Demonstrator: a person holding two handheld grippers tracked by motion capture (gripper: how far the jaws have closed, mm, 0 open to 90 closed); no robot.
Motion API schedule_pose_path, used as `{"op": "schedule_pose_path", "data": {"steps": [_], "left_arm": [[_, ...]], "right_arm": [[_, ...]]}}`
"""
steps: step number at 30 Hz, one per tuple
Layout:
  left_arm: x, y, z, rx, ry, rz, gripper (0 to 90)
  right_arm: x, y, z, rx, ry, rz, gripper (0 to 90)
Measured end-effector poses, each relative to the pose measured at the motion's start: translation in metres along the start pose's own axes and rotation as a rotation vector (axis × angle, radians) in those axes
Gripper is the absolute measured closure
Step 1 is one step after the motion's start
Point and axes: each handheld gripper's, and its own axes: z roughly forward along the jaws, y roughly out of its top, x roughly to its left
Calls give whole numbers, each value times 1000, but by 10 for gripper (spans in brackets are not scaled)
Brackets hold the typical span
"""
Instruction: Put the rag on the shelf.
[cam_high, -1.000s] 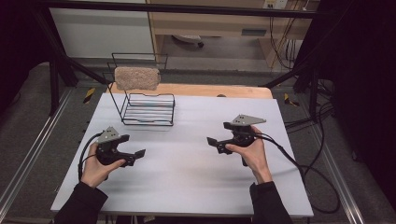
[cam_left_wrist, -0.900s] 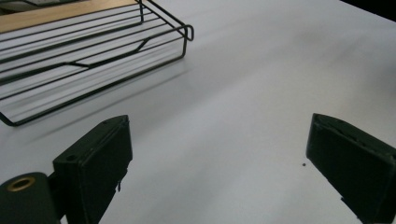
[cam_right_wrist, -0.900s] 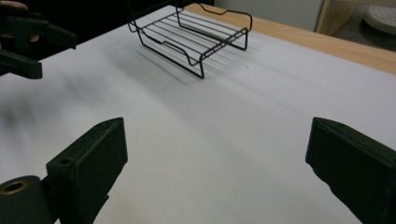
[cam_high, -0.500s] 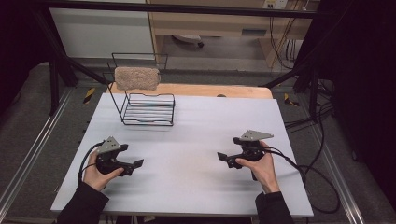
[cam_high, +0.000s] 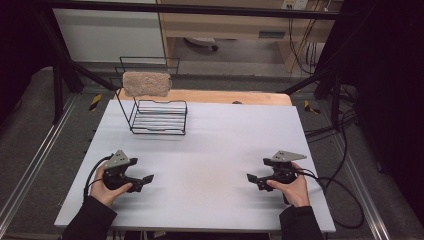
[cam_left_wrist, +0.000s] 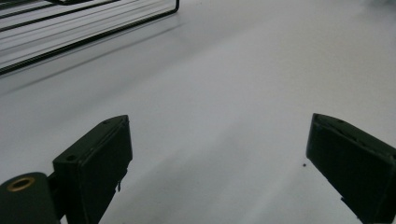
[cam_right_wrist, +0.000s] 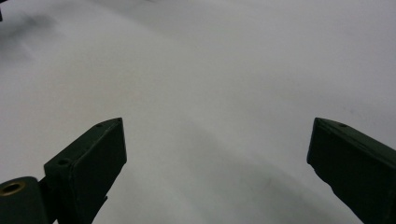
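Nearest me, my left claw (cam_high: 145, 178) sits low over the white table (cam_high: 215, 150) at its near left, held in a hand (cam_high: 107, 187) with a dark sleeve. In the left gripper view its jaws stand wide apart with nothing between them, only bare tabletop. My right claw (cam_high: 251, 179) mirrors it at the near right, gripped by the other hand (cam_high: 292, 190); the right gripper view shows those jaws spread just as wide and empty, over plain white surface. The two claws point inward toward each other and are well apart. A black cable (cam_high: 340, 200) trails from the right one off the table's right edge.

Farther out, toward the far left of the table, stands a black wire rack (cam_high: 159, 117). A tan, rough-textured block (cam_high: 146, 83), sponge-like, rests up against the rack's tall back frame. Behind the white surface runs a strip of wooden board (cam_high: 225, 97), and beyond that the floor and a wooden shelf unit (cam_high: 225, 22).
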Motion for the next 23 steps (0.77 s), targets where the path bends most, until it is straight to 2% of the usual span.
{"op": "schedule_pose_path", "data": {"steps": [11, 23], "left_arm": [[0, -2, 0, 3, -3, 3, 71], [0, -4, 2, 17, -2, 3, 70]], "right_arm": [[-13, -15, -14, 2, -25, 51, 45], [-13, -16, -13, 25, -27, 36, 36]]}}
